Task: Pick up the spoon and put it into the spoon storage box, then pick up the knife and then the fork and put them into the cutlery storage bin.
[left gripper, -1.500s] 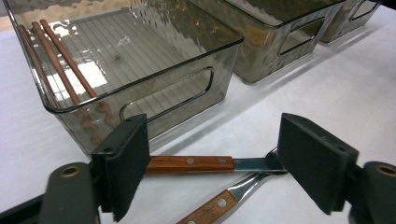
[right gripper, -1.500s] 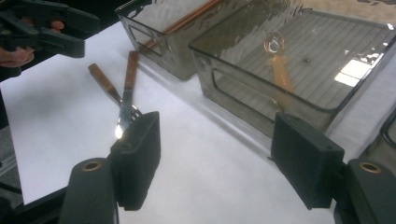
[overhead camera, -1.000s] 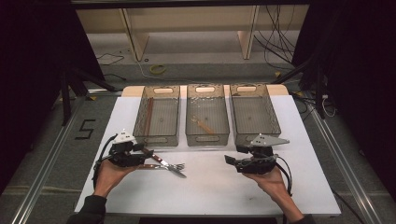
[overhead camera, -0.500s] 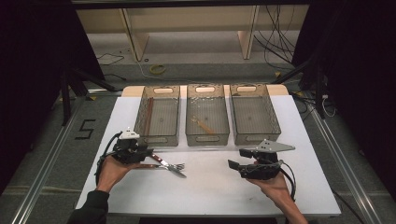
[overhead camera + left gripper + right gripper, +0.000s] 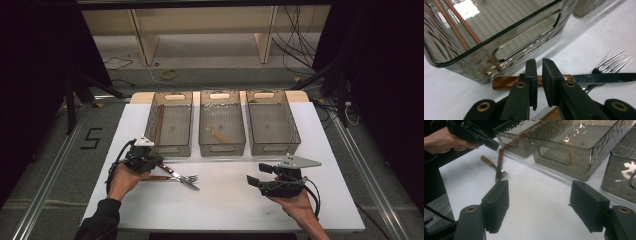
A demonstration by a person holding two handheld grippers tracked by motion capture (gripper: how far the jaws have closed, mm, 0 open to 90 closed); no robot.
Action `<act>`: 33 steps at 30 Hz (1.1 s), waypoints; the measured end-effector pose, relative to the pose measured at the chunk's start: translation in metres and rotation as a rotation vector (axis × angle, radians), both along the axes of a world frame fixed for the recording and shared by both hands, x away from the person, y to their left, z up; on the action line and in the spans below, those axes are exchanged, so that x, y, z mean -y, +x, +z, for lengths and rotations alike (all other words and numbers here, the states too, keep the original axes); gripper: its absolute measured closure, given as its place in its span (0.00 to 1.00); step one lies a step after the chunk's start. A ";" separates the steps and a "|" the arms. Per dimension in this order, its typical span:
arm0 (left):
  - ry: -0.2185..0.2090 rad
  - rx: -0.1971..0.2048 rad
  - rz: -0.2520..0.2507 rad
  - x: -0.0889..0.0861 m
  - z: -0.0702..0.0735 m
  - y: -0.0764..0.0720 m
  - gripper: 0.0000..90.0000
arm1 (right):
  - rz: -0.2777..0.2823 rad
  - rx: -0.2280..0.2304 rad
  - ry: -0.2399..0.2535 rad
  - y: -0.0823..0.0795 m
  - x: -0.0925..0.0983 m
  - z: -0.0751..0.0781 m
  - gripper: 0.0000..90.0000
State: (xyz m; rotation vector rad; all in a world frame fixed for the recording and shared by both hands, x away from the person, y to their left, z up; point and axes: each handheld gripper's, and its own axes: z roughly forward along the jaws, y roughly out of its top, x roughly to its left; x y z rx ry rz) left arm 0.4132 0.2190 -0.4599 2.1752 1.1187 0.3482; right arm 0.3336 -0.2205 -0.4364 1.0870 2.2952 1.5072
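White tabletop with three clear bins. Left gripper, its jaws just closing, pinches the wooden handle of the knife lying across a fork near the left bin: grasp step; lifting presumably follows. Right gripper hovers spread.

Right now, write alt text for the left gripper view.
The left tool has just been closing its black jaws around the wooden handle of a serrated knife lying on the white table, a narrow gap left between them. A fork lies beneath the blade, and a smoky clear bin holding chopsticks stands just beyond.
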 end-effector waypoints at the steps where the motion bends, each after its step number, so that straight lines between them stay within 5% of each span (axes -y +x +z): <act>1: 0.010 0.002 -0.007 0.001 -0.001 0.001 0.92 | -0.001 -0.002 0.000 -0.001 0.000 0.000 0.36; 24: 0.075 -0.006 -0.026 0.009 -0.017 0.020 0.99 | 0.010 -0.011 0.003 -0.005 0.002 -0.004 0.36; 33: 0.131 -0.020 -0.039 0.013 -0.024 0.025 0.99 | 0.021 -0.016 -0.004 -0.004 0.000 -0.005 0.36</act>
